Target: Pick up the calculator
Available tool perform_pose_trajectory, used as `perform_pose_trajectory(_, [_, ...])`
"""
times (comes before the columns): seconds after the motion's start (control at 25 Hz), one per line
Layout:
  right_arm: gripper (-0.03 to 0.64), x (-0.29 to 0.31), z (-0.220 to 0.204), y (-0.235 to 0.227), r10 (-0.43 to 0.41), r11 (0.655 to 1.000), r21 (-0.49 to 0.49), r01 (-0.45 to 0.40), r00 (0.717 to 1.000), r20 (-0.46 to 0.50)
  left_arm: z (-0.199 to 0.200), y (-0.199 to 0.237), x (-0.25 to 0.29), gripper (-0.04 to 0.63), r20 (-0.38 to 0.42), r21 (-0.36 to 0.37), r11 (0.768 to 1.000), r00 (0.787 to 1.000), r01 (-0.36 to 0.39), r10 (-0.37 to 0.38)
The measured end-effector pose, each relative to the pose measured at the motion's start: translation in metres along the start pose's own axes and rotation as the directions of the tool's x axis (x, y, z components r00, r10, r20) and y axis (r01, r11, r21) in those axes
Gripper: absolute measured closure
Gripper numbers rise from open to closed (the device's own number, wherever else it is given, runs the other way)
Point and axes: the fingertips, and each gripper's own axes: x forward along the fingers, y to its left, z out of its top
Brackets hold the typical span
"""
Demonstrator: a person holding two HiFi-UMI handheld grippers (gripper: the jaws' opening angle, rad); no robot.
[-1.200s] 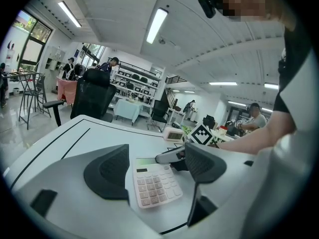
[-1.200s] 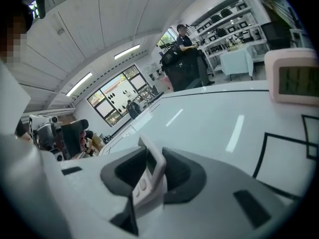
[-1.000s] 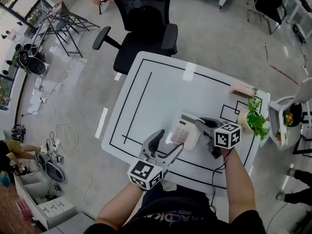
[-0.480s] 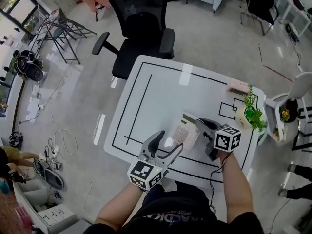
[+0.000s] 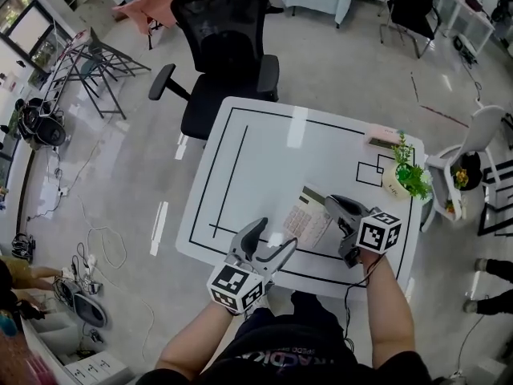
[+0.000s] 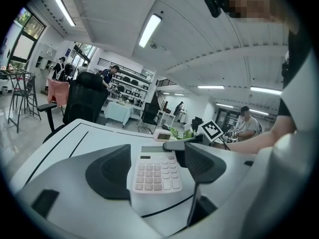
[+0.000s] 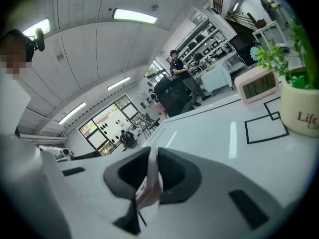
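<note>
R gripper: fingers pinched on the calculator, gripping its right edge. In the right gripper view it shows edge-on, clamped between the two dark pads. R forearm runs near straight up from the bottom of the head view. The wrist sits behind the marker cube, and the gripper points fwd and a bit down.

The calculator is over the front-right part of the table, tilted w/ keys facing the person, between the two grippers. Can't tell if its low edge touches the table.

L gripper: fingers spread wide, holding nothing. The left gripper view shows the calculator's keypad through the gap, and neither pad presses on it. L forearm angles in from bottom left, w/ the gripper at the table's front edge aimed toward the calculator, slightly down.

Far right of the table: potted plant and a small pink clock, both well apart from the grippers. Office chair beyond the far side.
</note>
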Motion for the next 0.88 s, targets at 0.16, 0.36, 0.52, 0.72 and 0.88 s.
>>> perform_pose_trajectory(0.16, [0.569,-0.012,0.007,0.024,0.025,1.0,0.016,-0.025,0.998,0.05,-0.001,0.004,-0.013,0.255,-0.005,-0.024,1.0,1.0,0.017,-0.017])
perform_pose_trajectory(0.36, [0.569,-0.025,0.013,0.059,0.069,0.998,0.006,-0.069,0.993,0.097,-0.01,0.011,-0.027,0.255,-0.034,-0.105,0.993,0.997,0.061,-0.065])
perform_pose_trajectory(0.52, [0.569,-0.032,0.016,0.091,0.117,0.993,-0.013,-0.116,0.986,0.119,-0.014,0.013,-0.037,0.255,-0.04,-0.172,0.979,0.992,0.11,-0.118])
perform_pose_trajectory(0.72, [0.569,-0.037,0.017,0.134,0.186,0.982,-0.054,-0.181,0.975,0.123,-0.014,0.012,-0.054,0.255,-0.021,-0.262,0.947,0.98,0.184,-0.197])
perform_pose_trajectory(0.88, [0.569,-0.038,0.013,0.163,0.237,0.97,-0.074,-0.229,0.964,0.122,-0.012,0.01,-0.07,0.255,0.013,-0.351,0.901,0.964,0.254,-0.267])
